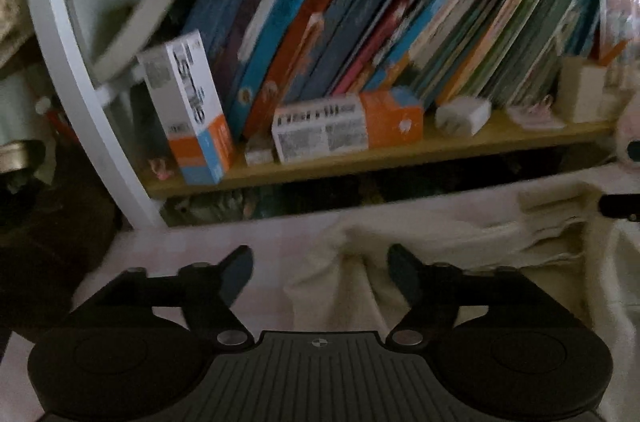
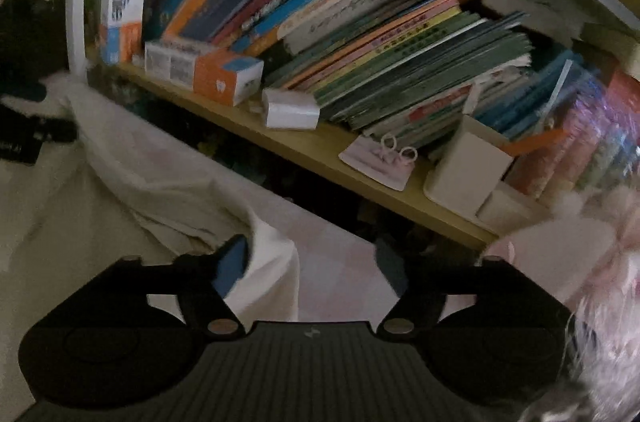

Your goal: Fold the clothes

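Behind the pale pink bed surface (image 1: 192, 250) runs a yellow wooden shelf (image 1: 400, 152) packed with leaning books (image 1: 360, 34), its front edge close above the bedding with a dark gap beneath. On the bed lies a cream garment (image 1: 460, 254), rumpled, its ribbed hem bunched toward the right in the left wrist view. The left gripper (image 1: 320, 270) has its fingers wide apart with nothing between them; its right finger (image 1: 404, 274) sits over the cloth's edge, the left one over bare bedding, whether either touches cannot be told. A white curved post (image 1: 68, 62) bounds the shelf on the left, with dark shapes beyond it. Orange-and-white boxes (image 1: 348, 126) stand at the shelf front. The right gripper (image 2: 312, 270) is likewise spread, empty, with the cream garment's corner (image 2: 272, 262) just beside its left finger and open pink bedding between the jaws. Only the right wrist view shows a fluffy pink plush (image 2: 580, 262) crowding the right side, a white cup (image 2: 468, 166) on the shelf, and a white adapter (image 2: 290, 114); both frames are dim and blurred.
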Motion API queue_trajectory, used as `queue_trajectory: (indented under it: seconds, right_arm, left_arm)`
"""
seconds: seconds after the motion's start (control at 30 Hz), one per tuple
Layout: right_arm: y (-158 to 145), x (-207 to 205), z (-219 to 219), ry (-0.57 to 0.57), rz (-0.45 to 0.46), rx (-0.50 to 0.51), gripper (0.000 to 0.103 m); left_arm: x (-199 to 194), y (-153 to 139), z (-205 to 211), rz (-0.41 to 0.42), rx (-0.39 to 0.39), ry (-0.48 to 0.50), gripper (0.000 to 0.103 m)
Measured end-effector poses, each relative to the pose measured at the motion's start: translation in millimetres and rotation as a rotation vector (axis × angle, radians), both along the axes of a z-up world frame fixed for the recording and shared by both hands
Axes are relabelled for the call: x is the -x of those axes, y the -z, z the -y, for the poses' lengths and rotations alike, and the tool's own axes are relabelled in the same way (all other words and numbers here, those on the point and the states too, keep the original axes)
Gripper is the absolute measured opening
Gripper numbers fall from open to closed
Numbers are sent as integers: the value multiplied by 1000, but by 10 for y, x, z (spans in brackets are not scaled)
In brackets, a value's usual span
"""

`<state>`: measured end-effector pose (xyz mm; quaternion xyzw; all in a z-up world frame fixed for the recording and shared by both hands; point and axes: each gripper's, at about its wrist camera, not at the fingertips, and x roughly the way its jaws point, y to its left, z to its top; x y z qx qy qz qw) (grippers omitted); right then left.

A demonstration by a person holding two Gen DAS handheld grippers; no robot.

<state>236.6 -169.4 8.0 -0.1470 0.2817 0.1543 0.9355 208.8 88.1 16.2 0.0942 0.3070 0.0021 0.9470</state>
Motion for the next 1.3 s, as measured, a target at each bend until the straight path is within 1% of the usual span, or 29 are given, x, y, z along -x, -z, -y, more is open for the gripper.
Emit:
queue_trajectory:
  seconds: [0.13, 0.23, 0.3, 0.5, 0.67, 0.8, 0.97, 1.07, 1.1, 1.17, 1.23, 1.3]
  right_arm:
    - [-112, 326, 103, 16, 14, -75, 78]
    - [-145, 626, 137, 15, 9, -110, 80]
    - [-146, 843, 142, 12, 7, -119, 80]
    - [-15, 1480, 54, 2, -3, -72, 81]
    - [124, 1965, -49, -27, -43, -51, 81]
    - [212, 2243, -122, -72, -85, -33, 81]
    - [221, 2495, -153, -109, -98, -6, 81]
    - [198, 2576, -120, -95, -76, 13, 81]
    - [201, 2586, -106, -86, -74, 20, 78]
    - [213, 2585, -81, -72, -84, 27, 78]
    - [220, 2582, -65, -67, -92, 31, 70]
    - [219, 2579, -89, -75, -93, 42, 67]
  left_arm:
    - [392, -192, 29, 58, 40, 21, 86]
    - [677, -230, 84, 57, 56, 31, 87]
    - [877, -196, 121, 36, 54, 23, 87]
    - [1422, -72, 202, -45, 95, -14, 87]
    - [1834, 21, 330, -92, 73, 1, 87]
    - [2069, 75, 390, -123, 67, 1, 87]
    - [2273, 58, 407, -114, 40, -3, 87]
    - [2358, 57, 392, -108, 25, -7, 87]
    - [2375, 70, 393, -112, 20, -7, 87]
    - [2398, 101, 395, -123, 10, -7, 87]
    - [2421, 130, 401, -127, 10, -1, 87]
    - [2445, 158, 423, -131, 4, 5, 87]
